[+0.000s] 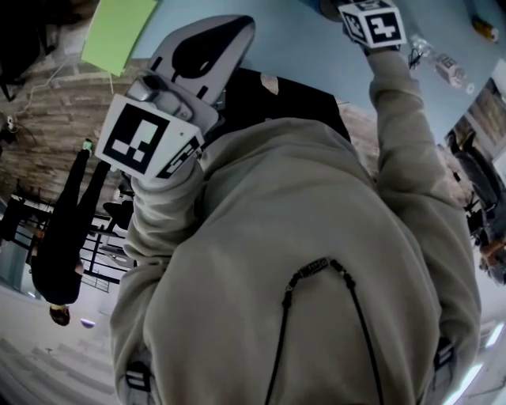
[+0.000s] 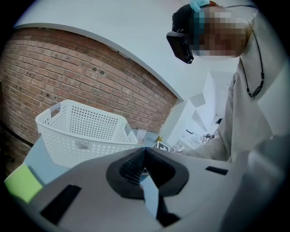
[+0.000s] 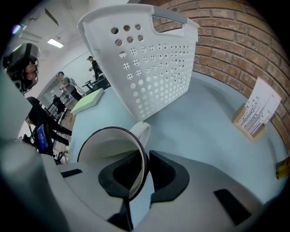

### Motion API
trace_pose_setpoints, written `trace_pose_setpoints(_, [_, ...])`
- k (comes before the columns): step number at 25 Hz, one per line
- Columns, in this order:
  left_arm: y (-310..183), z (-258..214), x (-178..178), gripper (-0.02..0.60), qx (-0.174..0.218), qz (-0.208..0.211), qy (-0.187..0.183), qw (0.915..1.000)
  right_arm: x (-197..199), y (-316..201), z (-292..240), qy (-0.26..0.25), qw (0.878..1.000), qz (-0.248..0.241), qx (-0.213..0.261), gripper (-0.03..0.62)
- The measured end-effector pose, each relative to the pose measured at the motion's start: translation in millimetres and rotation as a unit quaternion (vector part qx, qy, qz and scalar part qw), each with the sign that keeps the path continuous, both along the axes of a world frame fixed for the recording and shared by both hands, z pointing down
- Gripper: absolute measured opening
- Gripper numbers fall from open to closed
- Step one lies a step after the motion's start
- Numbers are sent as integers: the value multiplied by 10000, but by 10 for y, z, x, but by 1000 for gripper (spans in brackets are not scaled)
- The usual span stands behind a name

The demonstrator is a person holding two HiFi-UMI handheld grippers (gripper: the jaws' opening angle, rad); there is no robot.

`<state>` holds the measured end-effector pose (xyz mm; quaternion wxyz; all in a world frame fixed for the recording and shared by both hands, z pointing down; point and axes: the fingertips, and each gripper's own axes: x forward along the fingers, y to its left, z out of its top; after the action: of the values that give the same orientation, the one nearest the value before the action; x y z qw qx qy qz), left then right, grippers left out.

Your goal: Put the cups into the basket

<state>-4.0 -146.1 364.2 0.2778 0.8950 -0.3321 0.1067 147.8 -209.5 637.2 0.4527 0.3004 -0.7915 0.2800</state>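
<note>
A white cup (image 3: 113, 146) with a dark rim lies tilted on the pale blue table, its handle toward the white perforated basket (image 3: 149, 68). My right gripper (image 3: 145, 159) is shut on the cup's wall, one pad inside the mouth and one outside. The basket (image 2: 81, 131) also stands ahead of my left gripper (image 2: 145, 152), which is held off the table, shut with nothing in it. In the head view my grey hoodie fills most of the picture. There the left gripper (image 1: 207, 49) shows at upper left, and only the right gripper's marker cube (image 1: 373, 24) at the top.
A green pad (image 3: 88, 102) lies beyond the basket's left side. A wooden stand with a printed card (image 3: 256, 111) sits at the table's right by the brick wall (image 3: 235, 41). Small clutter (image 1: 451, 67) lies at the table's far right. People stand in the background (image 3: 93, 68).
</note>
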Motion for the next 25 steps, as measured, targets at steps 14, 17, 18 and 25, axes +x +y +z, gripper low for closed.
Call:
trace_pose_setpoints(14, [26,-131,-10,-5,124,176,-21,9998,-53,76,-256,-286,9995,108,6,55])
trace_pose_setpoints(17, [-20,-176,-102,-5,264,262,35,9993,-118,84,-415,-379,9990,197,161,55])
trace_pose_setpoints(18, [-31,-201,-109,-5,313,301,49,9990,-119,93,-498,-408,9987,223,219,55])
trace_pose_setpoints(25, [-158,-693,-27,-5,828,663,146,9943,-46,129,-1315,-287,9952,209,917,54])
